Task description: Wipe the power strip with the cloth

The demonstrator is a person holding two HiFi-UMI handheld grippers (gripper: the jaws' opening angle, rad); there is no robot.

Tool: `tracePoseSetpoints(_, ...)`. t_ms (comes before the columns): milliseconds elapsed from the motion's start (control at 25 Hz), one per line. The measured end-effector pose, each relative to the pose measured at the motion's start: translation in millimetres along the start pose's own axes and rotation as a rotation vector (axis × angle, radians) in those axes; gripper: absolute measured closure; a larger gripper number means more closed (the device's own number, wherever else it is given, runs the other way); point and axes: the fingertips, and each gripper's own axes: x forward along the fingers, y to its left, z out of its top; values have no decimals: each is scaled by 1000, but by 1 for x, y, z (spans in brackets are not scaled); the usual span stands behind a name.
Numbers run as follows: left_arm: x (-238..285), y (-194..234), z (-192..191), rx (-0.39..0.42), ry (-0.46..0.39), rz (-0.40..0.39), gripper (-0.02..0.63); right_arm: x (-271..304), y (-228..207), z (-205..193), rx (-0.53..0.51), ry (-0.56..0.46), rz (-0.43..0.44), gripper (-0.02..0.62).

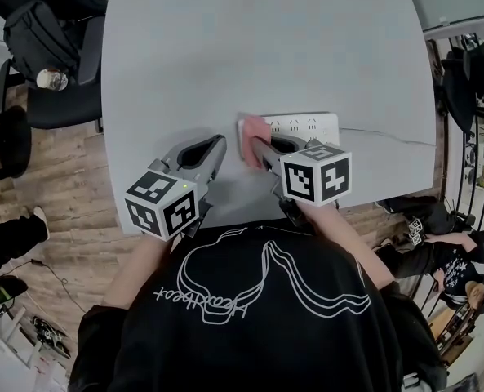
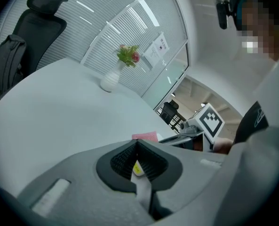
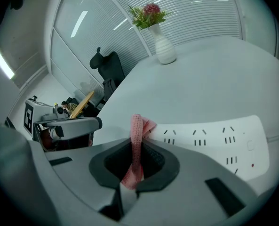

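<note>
A white power strip (image 1: 303, 125) (image 3: 214, 140) lies near the front edge of the grey table (image 1: 266, 47). My right gripper (image 1: 256, 147) (image 3: 138, 136) is shut on a pink cloth (image 1: 254, 134) (image 3: 137, 147), which rests on the strip's left end. The cloth also shows in the left gripper view as a pink patch (image 2: 145, 136). My left gripper (image 1: 217, 147) (image 2: 137, 143) is shut with nothing between its jaws, just left of the cloth, over the table's front edge.
A white vase with flowers (image 3: 161, 41) (image 2: 115, 74) stands at the table's far side. A black office chair (image 1: 50, 64) with a bag stands to the left. The strip's cable (image 1: 388, 135) runs right across the table. Railing and clutter lie at the right.
</note>
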Motion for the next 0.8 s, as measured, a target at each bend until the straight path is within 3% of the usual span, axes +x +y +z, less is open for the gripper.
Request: tracePoseSetpoints(800, 17, -10, 1, 21, 16, -29, 594, -36, -55, -5, 56, -5, -83, 561)
